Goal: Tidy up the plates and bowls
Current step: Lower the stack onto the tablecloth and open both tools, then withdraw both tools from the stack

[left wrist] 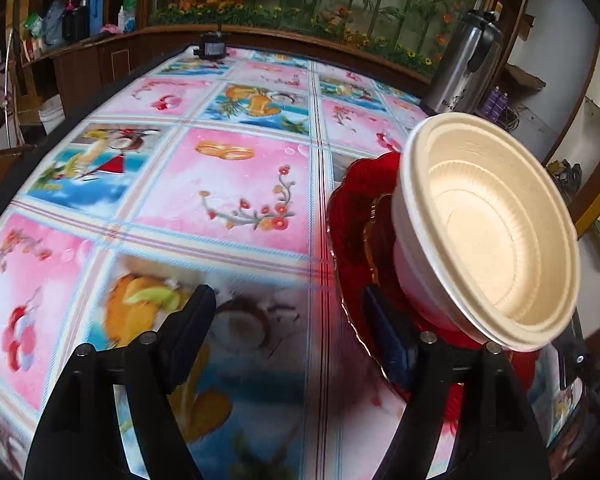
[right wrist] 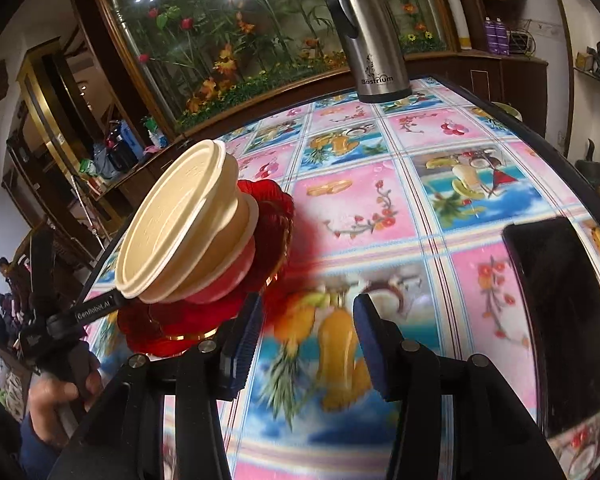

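Note:
A nest of cream bowls stands on a stack of red scalloped plates at the right of the left wrist view. My left gripper is open with only tablecloth between its fingers. Its right finger lies over the near rim of the plates, just left of the bowls. In the right wrist view the same bowls and plates sit at the left. My right gripper is open and holds nothing; its left finger is beside the plates' near edge.
A steel thermos jug stands at the far side of the table, which is covered in a pink and blue picture cloth. A flat black slab lies to the right. A small black device sits at the far edge. A hand grips a handle at the left.

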`<state>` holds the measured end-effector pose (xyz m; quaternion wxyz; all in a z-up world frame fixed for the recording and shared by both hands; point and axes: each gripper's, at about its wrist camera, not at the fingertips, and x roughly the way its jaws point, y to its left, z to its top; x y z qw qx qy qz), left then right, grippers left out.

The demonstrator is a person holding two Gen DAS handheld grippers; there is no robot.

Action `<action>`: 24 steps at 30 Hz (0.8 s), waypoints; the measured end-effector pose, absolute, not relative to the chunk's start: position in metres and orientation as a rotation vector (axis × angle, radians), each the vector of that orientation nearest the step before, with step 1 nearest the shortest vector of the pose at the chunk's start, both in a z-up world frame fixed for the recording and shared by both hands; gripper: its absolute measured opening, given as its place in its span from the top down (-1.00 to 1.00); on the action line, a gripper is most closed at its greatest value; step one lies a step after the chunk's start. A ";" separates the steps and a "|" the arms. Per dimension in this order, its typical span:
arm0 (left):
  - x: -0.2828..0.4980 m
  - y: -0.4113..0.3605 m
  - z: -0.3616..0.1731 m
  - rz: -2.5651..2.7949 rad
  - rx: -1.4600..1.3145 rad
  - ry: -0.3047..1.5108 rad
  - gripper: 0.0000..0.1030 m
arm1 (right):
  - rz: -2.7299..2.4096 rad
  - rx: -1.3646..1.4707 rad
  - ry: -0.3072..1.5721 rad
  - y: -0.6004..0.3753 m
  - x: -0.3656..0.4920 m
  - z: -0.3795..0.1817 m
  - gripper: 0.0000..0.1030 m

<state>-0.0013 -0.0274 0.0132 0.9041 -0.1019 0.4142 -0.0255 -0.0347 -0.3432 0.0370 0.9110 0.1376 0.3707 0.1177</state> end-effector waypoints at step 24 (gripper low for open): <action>-0.085 -0.067 0.039 -0.102 0.020 0.612 -0.72 | 0.240 0.179 0.649 -0.307 -0.077 0.039 -0.07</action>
